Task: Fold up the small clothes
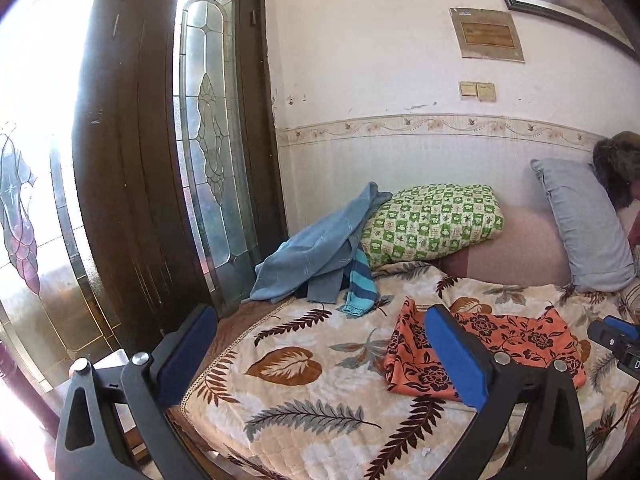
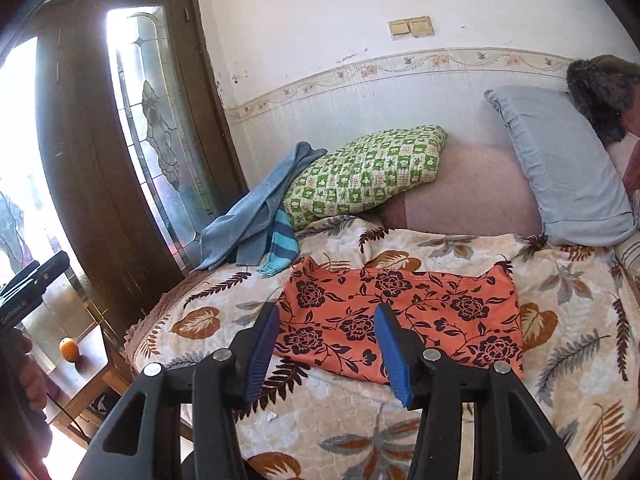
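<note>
the orange flowered cloth (image 2: 400,312) is seen lying flat on the leaf-print bedspread (image 2: 200,320), already doubled into a broad band, and it is judged to be the piece now being folded. its long axis runs across the bed from side to side, roughly crosswise to the line along which both tongs are pointed.

the right tongs (image 2: 328,350) are held above the cloth's near edge, towards its left end; the jaws are set about half apart and nothing is gripped between them. the cloth is seen behind the gap only, with no pad pressed on it.

the left tongs (image 1: 320,360) are opened as wide as they go and nothing is held. in the left wrist view the cloth (image 1: 512,344) lies ahead and to the right of them, its left end partly hidden behind the right-hand finger (image 1: 456,356); bare bedspread (image 1: 280,364) is framed by the gap.

the cloth's left end is therefore judged to be nearer the right tongs, while the left tongs would have to be carried sideways to the right to reach it.

other clothes, a blue garment (image 2: 256,216) and a striped piece (image 2: 282,248), are left heaped well apart at the far corner, against a green checked pillow (image 2: 368,168).
</note>
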{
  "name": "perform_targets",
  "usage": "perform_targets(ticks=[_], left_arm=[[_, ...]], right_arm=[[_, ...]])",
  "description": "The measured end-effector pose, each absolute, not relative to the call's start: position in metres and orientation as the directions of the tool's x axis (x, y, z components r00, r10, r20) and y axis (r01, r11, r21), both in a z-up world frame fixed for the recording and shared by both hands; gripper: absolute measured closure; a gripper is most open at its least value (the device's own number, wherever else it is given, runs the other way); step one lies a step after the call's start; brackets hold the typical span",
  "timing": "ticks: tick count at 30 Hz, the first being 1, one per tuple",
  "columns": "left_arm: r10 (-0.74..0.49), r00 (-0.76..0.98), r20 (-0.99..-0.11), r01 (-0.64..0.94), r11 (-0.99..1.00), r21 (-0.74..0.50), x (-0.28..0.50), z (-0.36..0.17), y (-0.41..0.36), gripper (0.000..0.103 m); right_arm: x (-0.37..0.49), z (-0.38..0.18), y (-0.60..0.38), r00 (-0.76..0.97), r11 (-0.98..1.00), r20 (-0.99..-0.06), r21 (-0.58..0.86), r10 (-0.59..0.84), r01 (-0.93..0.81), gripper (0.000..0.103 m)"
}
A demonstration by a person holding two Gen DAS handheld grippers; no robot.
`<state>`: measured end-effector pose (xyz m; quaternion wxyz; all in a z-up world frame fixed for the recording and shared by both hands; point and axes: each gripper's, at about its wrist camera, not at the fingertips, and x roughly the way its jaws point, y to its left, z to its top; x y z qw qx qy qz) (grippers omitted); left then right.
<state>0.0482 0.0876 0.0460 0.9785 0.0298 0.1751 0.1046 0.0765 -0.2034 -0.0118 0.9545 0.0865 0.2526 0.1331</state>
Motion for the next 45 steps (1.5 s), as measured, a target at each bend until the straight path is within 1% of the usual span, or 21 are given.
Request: perform_targets(ticks=[5, 9, 13, 20, 30, 45], left_arm=[[0.218, 0.906, -0.363, -0.184, 0.975, 0.124, 0.06, 0.036, 0.082, 0.0], [0.209, 0.898, -0.386, -0.174, 0.977, 0.123, 0.069, 0.03, 0.074, 0.0], [0.208, 0.898, -0.388, -0.16, 0.975, 0.154, 0.074, 0.027, 0.06, 0.0], [0.204, 0.895, -0.397, -0.135, 0.972, 0.195, 0.079, 0.024, 0.043, 0.0], [0.203, 0.887, -0.415, -0.132, 0.972, 0.193, 0.081, 0.024, 0.038, 0.0], [0.195, 0.877, -0.44, -0.114, 0.972, 0.203, 0.089, 0.019, 0.031, 0.0]], right_arm=[[0.071, -0.013, -0.203, 0.843, 0.959, -0.463, 0.203, 0.274, -0.2, 0.05], [0.069, -0.016, -0.22, 0.851, 0.962, -0.463, 0.218, 0.248, -0.162, 0.05], [0.069, -0.02, -0.238, 0.857, 0.968, -0.468, 0.222, 0.214, -0.12, 0.05], [0.068, -0.024, -0.256, 0.863, 0.963, -0.462, 0.251, 0.206, -0.096, 0.05], [0.064, -0.026, -0.267, 0.87, 0.96, -0.452, 0.268, 0.197, -0.078, 0.05], [0.063, -0.029, -0.273, 0.868, 0.962, -0.463, 0.268, 0.177, -0.053, 0.05]])
